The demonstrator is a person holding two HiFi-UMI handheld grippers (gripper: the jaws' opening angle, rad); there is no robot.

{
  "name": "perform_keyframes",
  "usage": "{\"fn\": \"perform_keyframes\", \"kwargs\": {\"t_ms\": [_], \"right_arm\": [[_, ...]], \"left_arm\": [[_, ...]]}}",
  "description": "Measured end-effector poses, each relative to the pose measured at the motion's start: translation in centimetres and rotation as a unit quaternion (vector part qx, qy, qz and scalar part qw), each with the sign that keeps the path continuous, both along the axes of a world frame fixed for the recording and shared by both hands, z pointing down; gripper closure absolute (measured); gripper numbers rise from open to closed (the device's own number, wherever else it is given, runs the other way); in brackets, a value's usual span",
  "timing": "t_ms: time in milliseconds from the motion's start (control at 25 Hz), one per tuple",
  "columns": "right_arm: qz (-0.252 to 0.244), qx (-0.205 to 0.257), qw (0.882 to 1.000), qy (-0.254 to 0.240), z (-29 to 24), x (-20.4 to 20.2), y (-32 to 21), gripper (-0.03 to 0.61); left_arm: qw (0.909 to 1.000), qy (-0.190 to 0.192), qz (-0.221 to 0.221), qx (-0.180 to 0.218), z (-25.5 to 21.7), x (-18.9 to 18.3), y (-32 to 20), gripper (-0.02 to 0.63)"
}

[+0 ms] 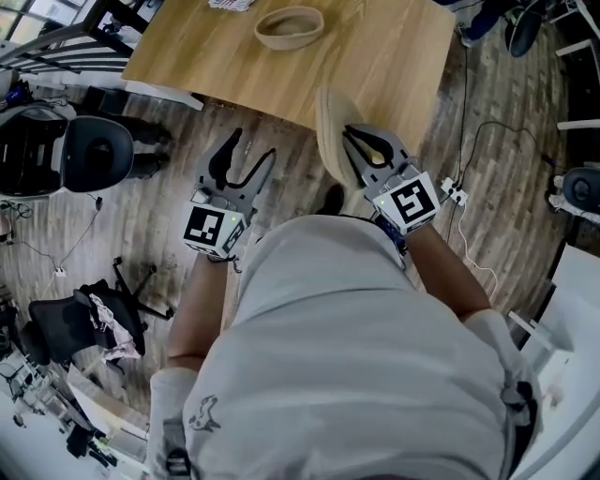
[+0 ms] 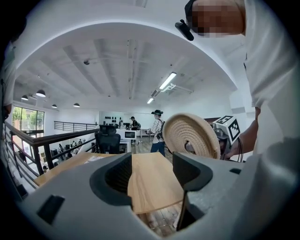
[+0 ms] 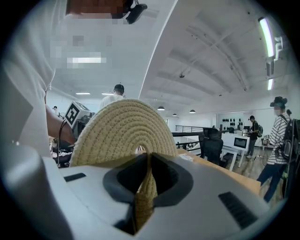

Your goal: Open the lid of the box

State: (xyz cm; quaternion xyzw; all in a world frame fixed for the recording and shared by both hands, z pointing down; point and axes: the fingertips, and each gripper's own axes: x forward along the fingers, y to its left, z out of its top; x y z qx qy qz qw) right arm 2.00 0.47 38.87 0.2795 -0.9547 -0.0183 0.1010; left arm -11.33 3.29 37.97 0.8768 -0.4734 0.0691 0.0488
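Note:
A round woven rope lid [image 1: 330,131] stands on edge in the air, just off the near edge of the wooden table [image 1: 375,66]. My right gripper [image 1: 367,148] is shut on its rim. In the right gripper view the lid [image 3: 123,131] rises straight up from between the jaws of that gripper [image 3: 146,176]. The open woven basket [image 1: 291,26] sits at the table's far side, well away from both grippers. My left gripper [image 1: 251,157] hangs open and empty over the floor, left of the lid. From the left gripper view, the left gripper [image 2: 151,171] has only the table [image 2: 150,180] between its jaws, with the lid [image 2: 191,135] at upper right.
A black office chair [image 1: 89,150] stands left of the table and another chair [image 1: 66,323] lower left. Cables and a power strip [image 1: 455,192] lie on the wooden floor to the right. A white desk [image 1: 572,291] borders the right. A person in a striped shirt [image 2: 157,129] stands far off.

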Motion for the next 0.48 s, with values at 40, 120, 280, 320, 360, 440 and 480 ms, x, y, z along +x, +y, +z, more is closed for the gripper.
{"fn": "perform_keyframes", "kwargs": {"t_ms": [40,120,280,320,360,440,480], "right_arm": [[0.003,0.000,1.000,-0.002,0.0,-0.1,0.6,0.541],[0.006,0.000,1.000,-0.003,-0.1,-0.5,2.0,0.541],[0.011,0.000,1.000,0.002,0.0,-1.5,5.0,0.541],[0.012,0.002,1.000,0.002,-0.2,-1.8,5.6,0.541],[0.015,0.004,1.000,0.002,-0.5,-2.2,6.3,0.541],[0.020,0.008,1.000,0.005,-0.8,-2.9,7.7,0.541],[0.023,0.009,1.000,0.007,-0.8,-3.2,8.4,0.541]], "left_arm": [[1.0000,0.001,0.003,0.002,-0.2,-0.2,0.5,0.337],[1.0000,0.003,0.008,0.005,-0.3,-0.6,1.7,0.337],[0.9998,0.002,0.016,0.011,-0.7,-2.0,4.3,0.337],[0.9998,0.004,0.017,0.012,-0.9,-2.4,5.0,0.337],[0.9997,0.006,0.017,0.013,-1.2,-2.8,5.7,0.337],[0.9996,0.009,0.020,0.016,-1.6,-3.7,7.2,0.337],[0.9996,0.010,0.022,0.017,-1.7,-4.2,7.9,0.337]]}}
